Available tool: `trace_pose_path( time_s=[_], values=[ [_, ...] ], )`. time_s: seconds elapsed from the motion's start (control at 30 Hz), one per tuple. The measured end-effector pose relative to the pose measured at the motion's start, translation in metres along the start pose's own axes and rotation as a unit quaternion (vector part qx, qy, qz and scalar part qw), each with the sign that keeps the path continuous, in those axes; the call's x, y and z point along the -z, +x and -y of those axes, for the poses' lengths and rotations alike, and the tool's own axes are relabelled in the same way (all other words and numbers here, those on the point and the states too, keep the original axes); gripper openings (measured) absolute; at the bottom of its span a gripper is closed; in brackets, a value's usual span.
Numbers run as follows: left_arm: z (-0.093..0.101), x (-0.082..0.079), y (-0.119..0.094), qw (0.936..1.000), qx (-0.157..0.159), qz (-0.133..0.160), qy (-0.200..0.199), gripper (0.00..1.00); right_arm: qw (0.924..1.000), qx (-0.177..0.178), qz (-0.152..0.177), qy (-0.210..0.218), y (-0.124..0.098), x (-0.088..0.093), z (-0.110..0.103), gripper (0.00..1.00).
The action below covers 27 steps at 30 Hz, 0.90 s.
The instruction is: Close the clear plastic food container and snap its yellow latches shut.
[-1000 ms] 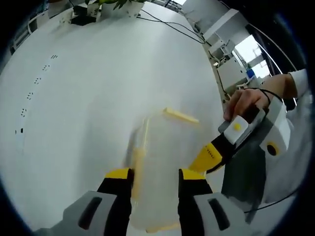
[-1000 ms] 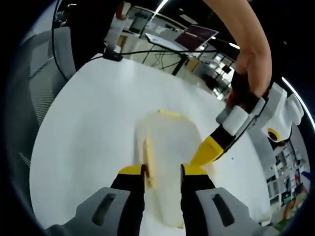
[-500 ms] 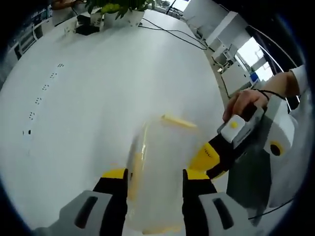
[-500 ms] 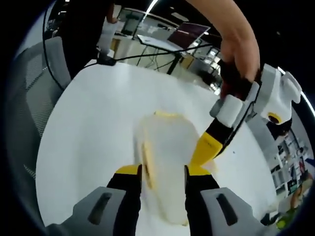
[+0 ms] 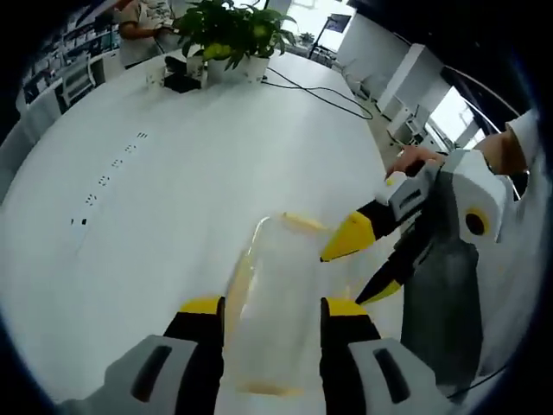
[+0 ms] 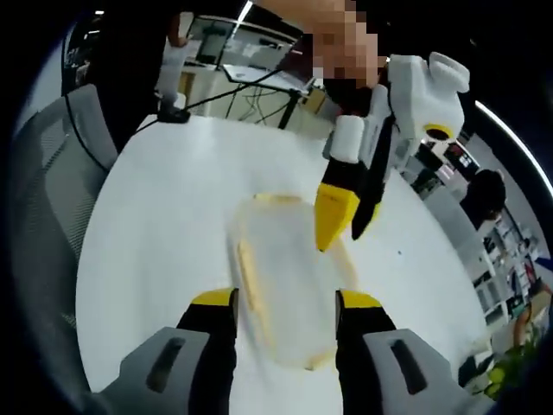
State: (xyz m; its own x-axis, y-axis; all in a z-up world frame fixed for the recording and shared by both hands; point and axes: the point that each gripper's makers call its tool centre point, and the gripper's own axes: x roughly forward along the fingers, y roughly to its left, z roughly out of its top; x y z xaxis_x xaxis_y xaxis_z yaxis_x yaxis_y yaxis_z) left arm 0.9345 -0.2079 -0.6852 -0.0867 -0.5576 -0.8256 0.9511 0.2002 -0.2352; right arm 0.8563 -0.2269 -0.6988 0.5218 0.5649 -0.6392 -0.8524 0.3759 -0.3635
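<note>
The clear plastic container (image 5: 281, 294) lies on the white table (image 5: 173, 199), reaching in between and under my left gripper's (image 5: 275, 307) open jaws. Yellow latches show at its far end (image 5: 302, 222) and along its left side (image 5: 239, 281). My right gripper (image 5: 364, 263) comes in from the right, open, its yellow tips above the container's right edge. In the right gripper view the container (image 6: 289, 277) lies ahead of my right gripper (image 6: 287, 300), and the left gripper (image 6: 347, 220) hangs over its far right part. The lid looks down; the latches are too blurred to judge.
Potted plants (image 5: 229, 30), a black device (image 5: 181, 82) and a cable (image 5: 320, 73) are at the table's far end, with a person (image 5: 143, 17) behind. A grey office chair (image 6: 52, 164) stands by the table edge. Desks stand in the background.
Both grippers have drawn up and back from the container, and their jaws stand a little wider. The right gripper's two fingertips now show apart above the lid.
</note>
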Motion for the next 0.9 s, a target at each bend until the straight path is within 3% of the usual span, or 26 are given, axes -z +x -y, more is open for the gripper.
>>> trace_pose_path(
  time_s=[0.37, 0.5, 0.7, 0.9],
  values=[
    [0.016, 0.013, -0.026, 0.9939, -0.060, 0.091, -0.018, 0.44, 0.9971, 0.026, -0.003, 0.072, -0.023, 0.017, 0.019, 0.50],
    [0.023, 0.020, -0.030, 0.9835, -0.087, 0.151, -0.050, 0.45, 0.9911, 0.025, 0.001, 0.131, -0.027, 0.027, 0.022, 0.52],
    [0.032, 0.036, -0.027, 0.9722, -0.113, 0.192, -0.072, 0.48, 0.9861, 0.028, 0.018, 0.163, -0.030, 0.034, 0.028, 0.54],
    [0.033, 0.041, -0.029, 0.9511, -0.161, 0.251, -0.080, 0.51, 0.9793, 0.030, 0.030, 0.198, -0.024, 0.040, 0.030, 0.55]
  ],
)
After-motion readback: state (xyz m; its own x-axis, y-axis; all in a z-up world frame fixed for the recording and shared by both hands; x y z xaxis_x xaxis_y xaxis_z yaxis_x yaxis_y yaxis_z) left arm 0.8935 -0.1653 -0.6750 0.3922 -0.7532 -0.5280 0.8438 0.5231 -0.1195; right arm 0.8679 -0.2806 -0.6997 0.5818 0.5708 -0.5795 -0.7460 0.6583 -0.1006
